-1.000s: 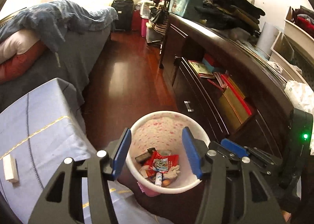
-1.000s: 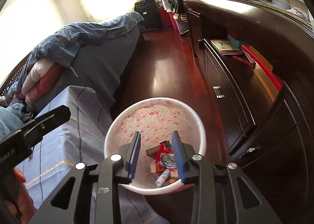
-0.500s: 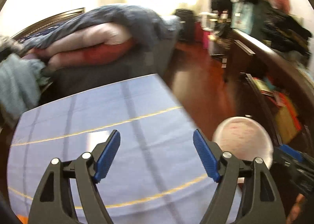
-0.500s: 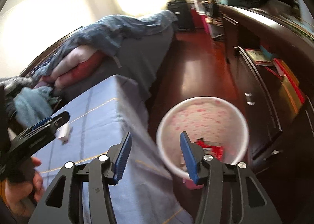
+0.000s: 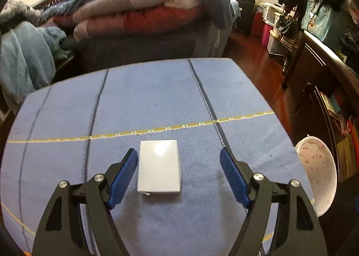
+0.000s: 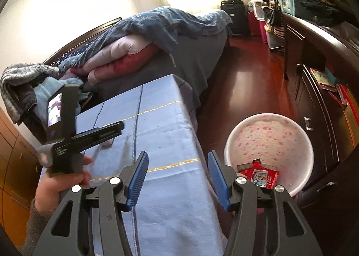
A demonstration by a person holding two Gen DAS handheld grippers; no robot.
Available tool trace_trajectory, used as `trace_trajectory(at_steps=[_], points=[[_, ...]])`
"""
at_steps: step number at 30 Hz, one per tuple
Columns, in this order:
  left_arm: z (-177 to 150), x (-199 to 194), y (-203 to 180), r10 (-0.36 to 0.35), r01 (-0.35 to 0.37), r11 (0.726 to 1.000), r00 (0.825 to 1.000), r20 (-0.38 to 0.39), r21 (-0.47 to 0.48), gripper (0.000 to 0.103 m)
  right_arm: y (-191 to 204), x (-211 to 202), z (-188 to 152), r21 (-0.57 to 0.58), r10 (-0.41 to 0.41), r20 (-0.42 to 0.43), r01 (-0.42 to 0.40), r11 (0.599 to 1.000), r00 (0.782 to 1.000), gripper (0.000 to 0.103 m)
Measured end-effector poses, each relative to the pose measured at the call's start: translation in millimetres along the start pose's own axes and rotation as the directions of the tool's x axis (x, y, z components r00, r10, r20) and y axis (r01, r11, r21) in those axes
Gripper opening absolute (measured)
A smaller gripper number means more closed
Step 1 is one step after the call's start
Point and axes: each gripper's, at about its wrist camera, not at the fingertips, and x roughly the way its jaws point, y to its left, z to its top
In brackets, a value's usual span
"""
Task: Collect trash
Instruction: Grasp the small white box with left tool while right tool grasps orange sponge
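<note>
A flat white box lies on the blue cloth table. My left gripper hovers over it with the box between its blue fingers, nearer the left one. The jaws are closing and the pads do not touch the box. The white bin with pink speckles stands on the floor off the table's right edge. My right gripper hangs over that table edge with its jaws opening and nothing between them. The bin is to its right and holds a red wrapper and other trash.
A bed with piled quilts stands behind the table. A dark cabinet with books runs along the right, across a strip of red wooden floor. A person's hand holds the left gripper over the table.
My left gripper swung from above the bin to over the table, and the white box now lies between its wider jaws. My right gripper drew back from the bin toward the table edge and opened wider.
</note>
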Motion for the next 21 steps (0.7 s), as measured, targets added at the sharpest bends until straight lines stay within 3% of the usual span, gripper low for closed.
trace_trajectory(at_steps=[1,4,14,21], points=[[-0.9,3.3,0.9,0.001,-0.001,1.0,1.0,-0.002,0.002,0.061,2.8,1.4,-0.2,-0.004,0.003,-0.003,-0.003,1.0,1.0,0.055],[-2.6,10.6,2.9,-0.007,0.007,1.0,1.0,-0.016,0.007,0.044,14.0,6.3,-0.9,-0.022,0.013,-0.016,-0.014,1.0,1.0,0.055],[-5.5,-23.9,35.7,-0.024,0.026,0.999,0.999,0.049,-0.035,0.04,70.9,23.5,-20.7,-0.098,0.074,-0.099,-0.084,0.992,0.992,0.055],[-22.3,-99.1,112.1,0.054,-0.04,0.995,0.988,0.146,-0.096,0.041,142.3,33.1,-41.0,-0.194,0.16,-0.168,-0.192,0.962,0.973,0.056]])
